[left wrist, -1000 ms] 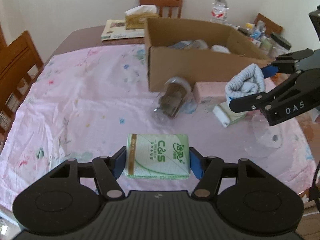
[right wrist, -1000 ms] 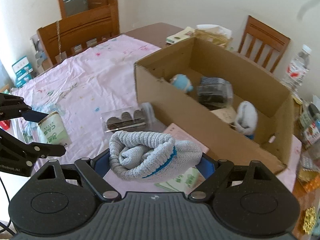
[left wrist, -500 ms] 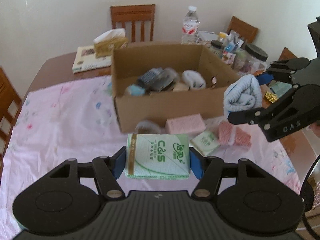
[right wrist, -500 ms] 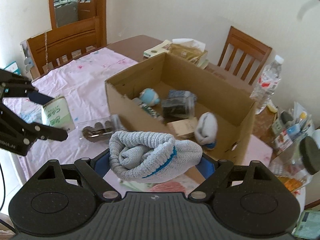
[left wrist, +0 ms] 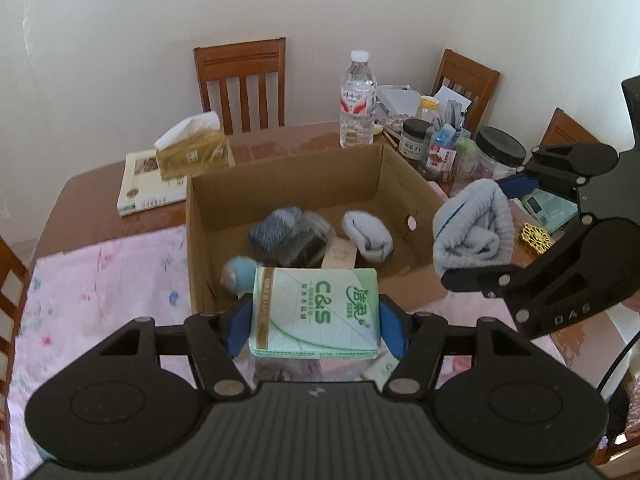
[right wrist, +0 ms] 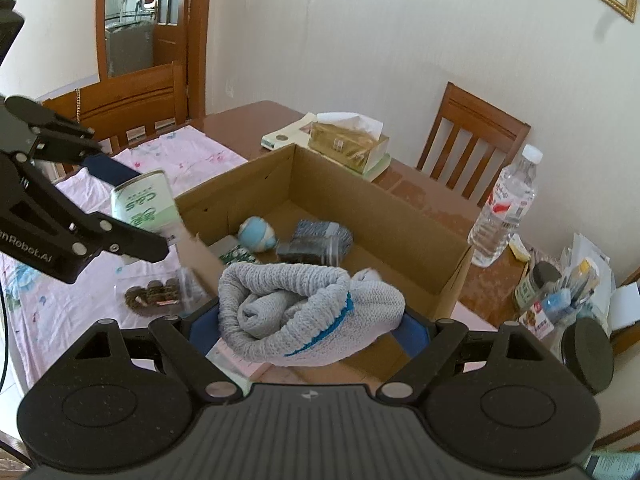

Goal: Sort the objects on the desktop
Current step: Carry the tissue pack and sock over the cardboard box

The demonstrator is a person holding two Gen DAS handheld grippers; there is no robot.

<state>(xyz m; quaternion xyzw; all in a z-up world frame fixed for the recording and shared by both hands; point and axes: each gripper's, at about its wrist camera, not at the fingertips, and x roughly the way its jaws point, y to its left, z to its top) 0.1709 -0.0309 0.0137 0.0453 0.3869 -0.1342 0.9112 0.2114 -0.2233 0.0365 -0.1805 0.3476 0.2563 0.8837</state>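
Note:
My left gripper (left wrist: 314, 322) is shut on a green and white tissue pack (left wrist: 314, 312), held in the air over the near wall of the open cardboard box (left wrist: 288, 188). My right gripper (right wrist: 310, 324) is shut on a rolled grey sock (right wrist: 304, 312) with a blue stripe, raised above the box's near right corner; the same grey sock (left wrist: 474, 230) shows in the left wrist view. Inside the box lie a blue ball (right wrist: 257, 233), a dark jar (right wrist: 316, 242) and a white sock roll (left wrist: 368, 236).
A clear pack of dark biscuits (right wrist: 154, 292) lies on the pink cloth (left wrist: 100, 280) in front of the box. Behind the box stand a water bottle (left wrist: 357, 100), a tissue box (left wrist: 192, 150) on a book, and jars (left wrist: 500, 156). Wooden chairs (left wrist: 242, 80) ring the table.
Both grippers rose and moved forward toward the box with their loads. The tissue pack now hangs over the box's near wall, and the sock is higher at the box's right corner.

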